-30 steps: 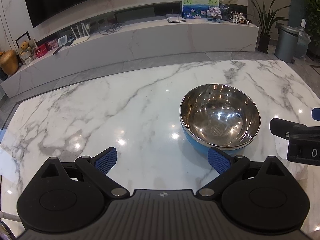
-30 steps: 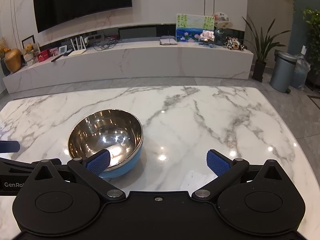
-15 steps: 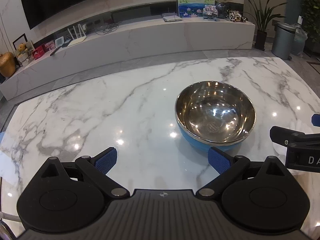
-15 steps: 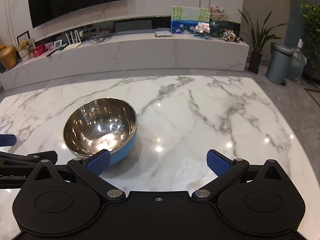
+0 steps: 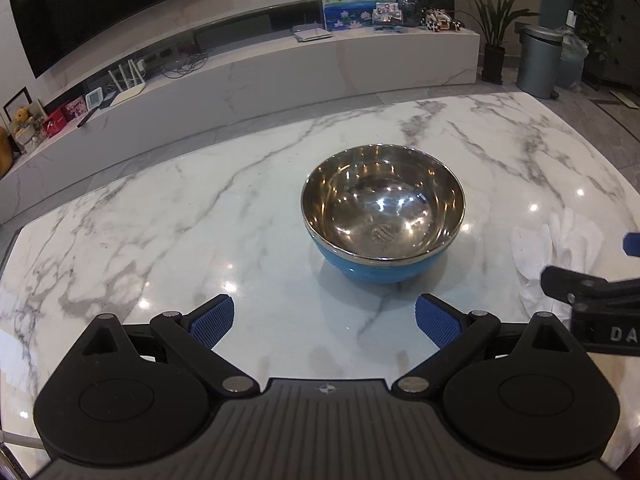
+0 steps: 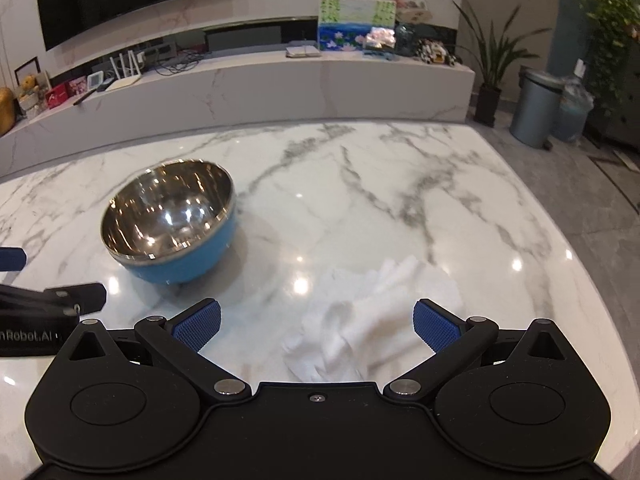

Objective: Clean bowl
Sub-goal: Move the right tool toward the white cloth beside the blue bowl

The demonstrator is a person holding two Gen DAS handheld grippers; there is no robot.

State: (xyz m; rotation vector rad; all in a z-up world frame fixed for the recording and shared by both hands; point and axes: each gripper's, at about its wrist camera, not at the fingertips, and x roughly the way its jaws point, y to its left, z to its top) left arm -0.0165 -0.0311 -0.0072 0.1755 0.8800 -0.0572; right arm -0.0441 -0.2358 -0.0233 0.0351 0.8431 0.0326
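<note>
One bowl, steel inside and blue outside, sat upright on the marble table, ahead of my left gripper and clear of its wide-apart fingers. My right gripper also stood spread and held nothing, with a crumpled white cloth lying between its fingers and the bowl off to its front left.

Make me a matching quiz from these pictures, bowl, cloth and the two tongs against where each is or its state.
Column one:
1. bowl
2. white cloth
3. left tongs
4. right tongs

Column two:
A. open, directly over the cloth
B. crumpled on the marble table
C. upright, steel inside, blue outside
D. open, pointed at the bowl

Pairs: 1-C, 2-B, 3-D, 4-A
</note>
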